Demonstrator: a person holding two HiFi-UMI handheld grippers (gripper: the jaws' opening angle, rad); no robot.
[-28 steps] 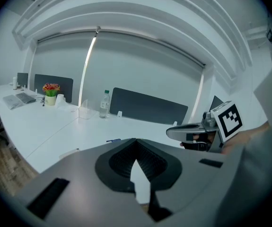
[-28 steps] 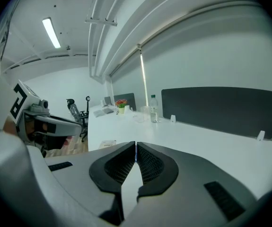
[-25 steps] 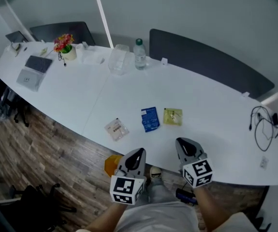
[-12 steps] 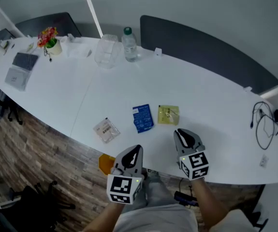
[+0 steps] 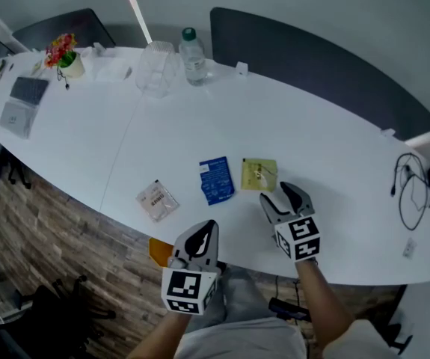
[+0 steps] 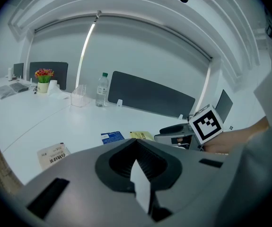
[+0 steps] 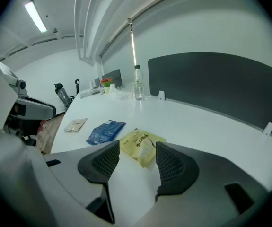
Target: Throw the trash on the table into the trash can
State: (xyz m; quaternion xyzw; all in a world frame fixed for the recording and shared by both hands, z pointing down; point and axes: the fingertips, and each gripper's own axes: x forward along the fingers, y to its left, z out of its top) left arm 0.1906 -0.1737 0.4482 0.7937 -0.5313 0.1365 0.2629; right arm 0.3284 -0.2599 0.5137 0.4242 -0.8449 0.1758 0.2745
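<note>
Bare tabletop (image 5: 334,163) all round the yellow packet (image 5: 259,174); blue packet (image 5: 216,179) near on its left, seemingly apart.

The left claw (image 5: 207,229) is held low and close to the body, off the near edge of the bench, its jaws pressed together. Its marker cube (image 5: 185,292) faces up above the left forearm (image 5: 162,341). The right claw (image 5: 280,197) reaches further forward over the bench edge, tilted downward. Its jaws have just been opening and now stand apart, the pads (image 7: 106,161) pressing on nothing. Its marker cube (image 5: 298,238) sits ahead of the right forearm (image 5: 323,309), which stretches out from the lower frame.
</note>
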